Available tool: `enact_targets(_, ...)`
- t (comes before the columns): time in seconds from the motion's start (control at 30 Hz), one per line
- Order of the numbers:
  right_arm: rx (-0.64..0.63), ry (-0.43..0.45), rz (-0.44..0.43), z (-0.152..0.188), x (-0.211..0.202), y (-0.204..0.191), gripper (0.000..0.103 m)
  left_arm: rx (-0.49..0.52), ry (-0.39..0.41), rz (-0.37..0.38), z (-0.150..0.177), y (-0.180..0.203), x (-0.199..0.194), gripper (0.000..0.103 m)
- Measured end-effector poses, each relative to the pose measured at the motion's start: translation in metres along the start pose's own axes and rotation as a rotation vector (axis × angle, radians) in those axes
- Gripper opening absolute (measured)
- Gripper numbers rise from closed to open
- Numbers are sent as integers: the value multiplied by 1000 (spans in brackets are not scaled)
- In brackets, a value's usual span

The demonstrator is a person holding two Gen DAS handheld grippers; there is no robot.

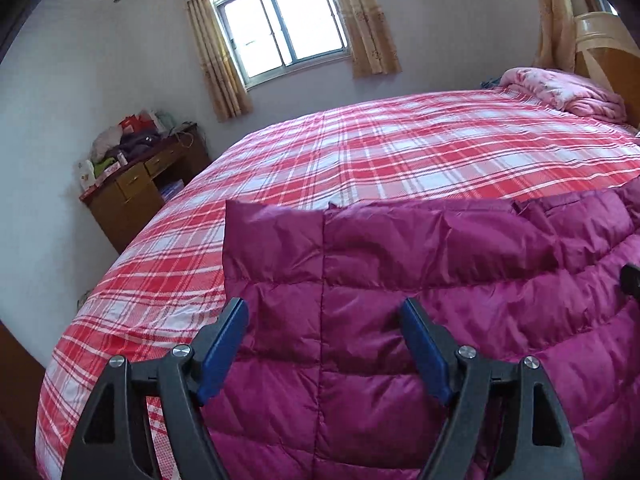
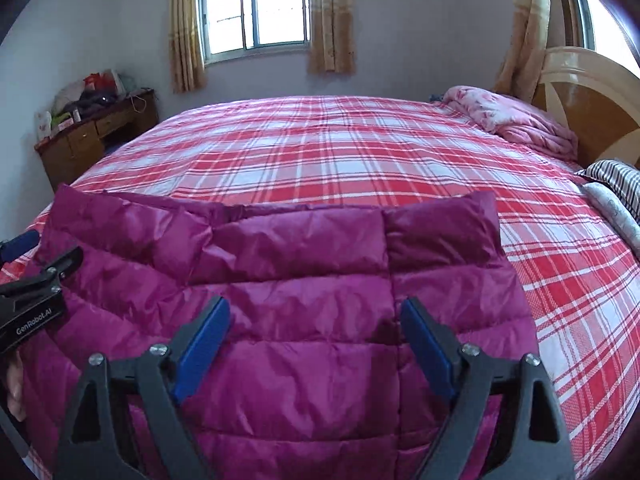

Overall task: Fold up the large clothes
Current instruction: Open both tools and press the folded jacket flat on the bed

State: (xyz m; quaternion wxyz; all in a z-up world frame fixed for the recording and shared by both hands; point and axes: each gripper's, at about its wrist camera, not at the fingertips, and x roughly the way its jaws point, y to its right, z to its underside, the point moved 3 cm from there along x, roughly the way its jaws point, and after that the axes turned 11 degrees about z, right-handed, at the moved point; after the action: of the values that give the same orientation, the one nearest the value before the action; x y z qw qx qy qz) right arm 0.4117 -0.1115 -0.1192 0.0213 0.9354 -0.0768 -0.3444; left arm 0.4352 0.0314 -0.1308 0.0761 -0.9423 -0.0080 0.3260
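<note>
Both my grippers are released, nothing between the pads. Left gripper [image 1: 324, 312] has its jaws spread wide over the left part of the magenta down jacket [image 1: 400, 300], blue pads clear of the fabric as far as I can tell. Right gripper [image 2: 316, 312] same: jaws wide apart above the jacket's right part, no fabric pinched.

Jacket lies flat on the bed [image 2: 340, 152], on the red-and-white plaid cover, at the near edge of the bed. Its far edge is a folded-over band running across, parallel to the near edge. Right side of the jacket stops well short of the bed's right edge; left side sits close to the left edge.

In the right wrist view my left gripper shows at the picture's left edge, over the jacket's left side, with a bit of my hand [image 2: 14, 384] on its handle.

Pink folded quilt [image 2: 516, 120] sits at the far right corner by the headboard [image 2: 592, 92]. Striped pillow [image 2: 616, 180] at the right edge. Wooden desk [image 1: 136, 192] with clutter stands off the far left corner, under the window [image 1: 280, 20].
</note>
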Motion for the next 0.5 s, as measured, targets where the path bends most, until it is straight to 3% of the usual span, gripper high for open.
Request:
enact_targets(0.13,61,-73,1,-2,28,13,89,-86,-60,20,10,-11,22,79)
enact_targets(0.3,53,-85,24,5,34,12,90,-42,-83,11,15,1,32,81)
enact_targets(0.5,72,-114,58,7,36,15,91,-57,-128,56,14,2,46,84)
